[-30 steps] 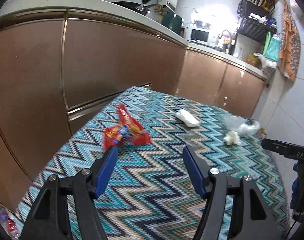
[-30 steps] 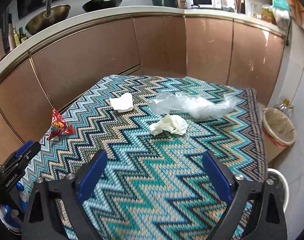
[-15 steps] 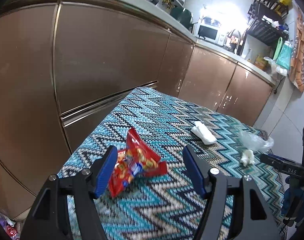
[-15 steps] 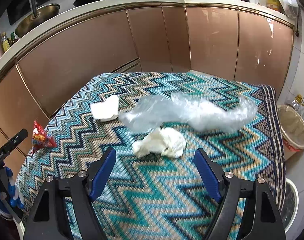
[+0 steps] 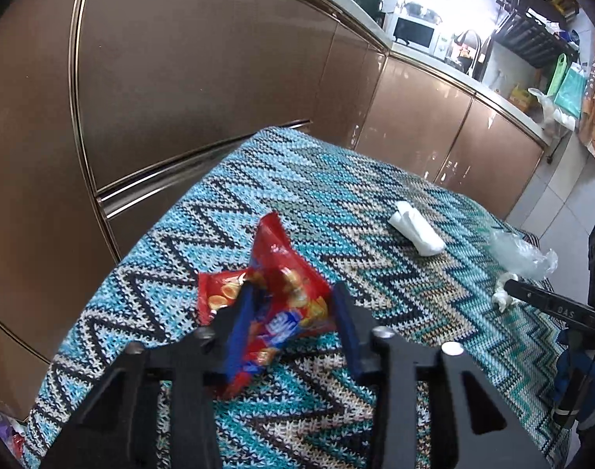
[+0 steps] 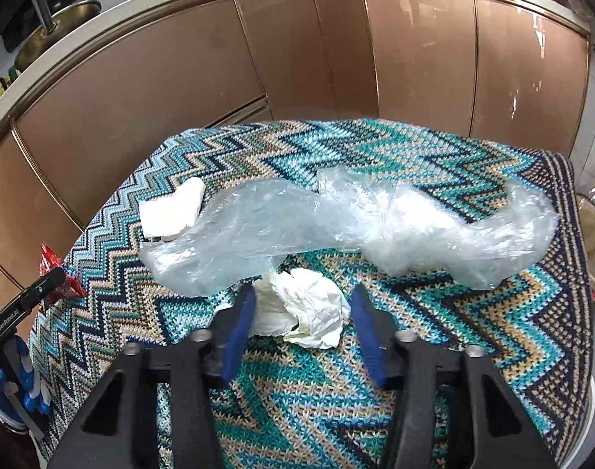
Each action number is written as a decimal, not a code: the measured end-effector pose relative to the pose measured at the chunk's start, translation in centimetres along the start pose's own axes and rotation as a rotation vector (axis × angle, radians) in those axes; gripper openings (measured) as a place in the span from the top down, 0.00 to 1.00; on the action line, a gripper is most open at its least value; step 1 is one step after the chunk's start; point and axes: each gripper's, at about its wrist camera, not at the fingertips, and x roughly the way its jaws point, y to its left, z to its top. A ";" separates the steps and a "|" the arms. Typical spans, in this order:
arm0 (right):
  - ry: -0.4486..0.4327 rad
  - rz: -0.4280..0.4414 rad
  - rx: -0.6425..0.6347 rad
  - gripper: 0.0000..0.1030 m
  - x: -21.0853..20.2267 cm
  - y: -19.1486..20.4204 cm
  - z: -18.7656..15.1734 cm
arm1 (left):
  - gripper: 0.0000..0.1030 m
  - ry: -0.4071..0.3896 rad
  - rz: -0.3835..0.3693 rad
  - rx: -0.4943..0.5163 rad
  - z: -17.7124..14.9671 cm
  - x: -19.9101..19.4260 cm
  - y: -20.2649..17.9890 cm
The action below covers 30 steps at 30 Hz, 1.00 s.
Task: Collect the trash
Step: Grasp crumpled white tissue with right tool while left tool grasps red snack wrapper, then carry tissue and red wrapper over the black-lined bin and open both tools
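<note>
A red snack wrapper [image 5: 276,297] lies on the zigzag-patterned tablecloth [image 5: 336,195] near its left edge. My left gripper [image 5: 293,308] is open with its blue fingers on either side of the wrapper, close to it. A crumpled white tissue [image 6: 305,308] lies between the open blue fingers of my right gripper [image 6: 301,308]. A clear plastic bag [image 6: 356,226] stretches across the cloth just beyond it. A folded white tissue [image 6: 172,211] lies further left; it also shows in the left wrist view [image 5: 416,228].
Bronze kitchen cabinets [image 6: 297,51] curve round the far side of the table. A waste basket [image 6: 594,242] lined with a bag stands on the floor at the right. The right gripper [image 5: 551,305] shows at the right in the left wrist view.
Both grippers have moved forward and down and narrowed. The left now straddles the red wrapper; the right now straddles the crumpled tissue.
</note>
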 end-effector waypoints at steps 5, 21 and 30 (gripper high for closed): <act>-0.007 0.008 0.000 0.82 -0.8 0.2 -0.7 | 0.80 0.001 -0.010 0.016 -0.1 -0.7 -0.3; -0.117 0.031 -0.010 0.85 -13.7 2.2 -6.2 | 0.81 -0.078 -0.158 0.120 -1.2 -10.0 -5.2; -0.214 -0.027 0.037 0.85 -21.8 1.0 -10.2 | 0.81 -0.103 -0.275 0.210 -2.7 -14.6 -10.7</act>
